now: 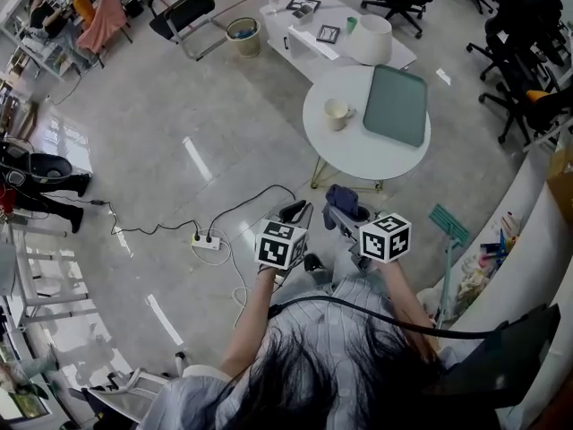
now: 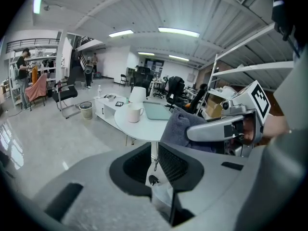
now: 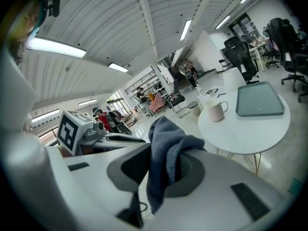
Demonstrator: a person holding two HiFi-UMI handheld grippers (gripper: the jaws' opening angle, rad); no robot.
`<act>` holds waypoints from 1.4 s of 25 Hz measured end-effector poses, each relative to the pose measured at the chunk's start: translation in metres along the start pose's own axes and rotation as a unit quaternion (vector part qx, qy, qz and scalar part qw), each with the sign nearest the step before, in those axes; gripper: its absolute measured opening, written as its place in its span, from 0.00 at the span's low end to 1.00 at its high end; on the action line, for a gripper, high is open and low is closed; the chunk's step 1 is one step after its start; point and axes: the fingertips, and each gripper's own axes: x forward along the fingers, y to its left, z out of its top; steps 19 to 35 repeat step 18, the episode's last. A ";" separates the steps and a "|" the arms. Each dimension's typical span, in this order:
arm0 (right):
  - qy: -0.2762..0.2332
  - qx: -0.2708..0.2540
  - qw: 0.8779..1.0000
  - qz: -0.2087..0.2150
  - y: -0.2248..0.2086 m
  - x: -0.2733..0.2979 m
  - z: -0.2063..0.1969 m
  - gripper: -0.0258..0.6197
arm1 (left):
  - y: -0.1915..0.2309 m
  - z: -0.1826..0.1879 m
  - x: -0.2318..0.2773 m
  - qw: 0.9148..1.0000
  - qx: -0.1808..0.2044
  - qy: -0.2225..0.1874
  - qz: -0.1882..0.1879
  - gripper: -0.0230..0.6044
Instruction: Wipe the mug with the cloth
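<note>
Standing upright near the left edge of the round white table point(image 1: 358, 155), the mug point(image 1: 336, 113) has its mouth up and its handle turned toward the green tray point(image 1: 397, 104) just beside it. It is well apart from both tools and lies straight ahead of the person, across a stretch of bare floor. The cloth point(image 3: 166, 148), a blue-grey bundle, is pinched in the right gripper point(image 3: 162, 168), bunched above the jaws with 1 end hanging below them. The left gripper point(image 2: 155, 160) carries nothing, and its 2 jaws stand a narrow gap apart with only floor and a table leg showing between them. From where I stand, the right gripper lines up almost directly with the mug and looks slightly the nearer. The coming move is probably a forward reach, with the free left tool steadying the mug by its side or handle.
</note>
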 end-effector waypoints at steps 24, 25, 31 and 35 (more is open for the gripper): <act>0.015 -0.002 1.000 0.003 0.005 0.011 -0.004 0.16 | 0.010 -0.013 -0.002 1.000 -0.007 0.016 0.001 0.13; 0.015 -0.002 1.000 0.003 0.005 0.011 -0.004 0.16 | 0.010 -0.013 -0.002 1.000 -0.007 0.016 0.001 0.13; 0.015 -0.002 1.000 0.003 0.005 0.011 -0.004 0.16 | 0.010 -0.013 -0.002 1.000 -0.007 0.016 0.001 0.13; 0.015 -0.002 1.000 0.003 0.005 0.011 -0.004 0.16 | 0.010 -0.013 -0.002 1.000 -0.007 0.016 0.001 0.13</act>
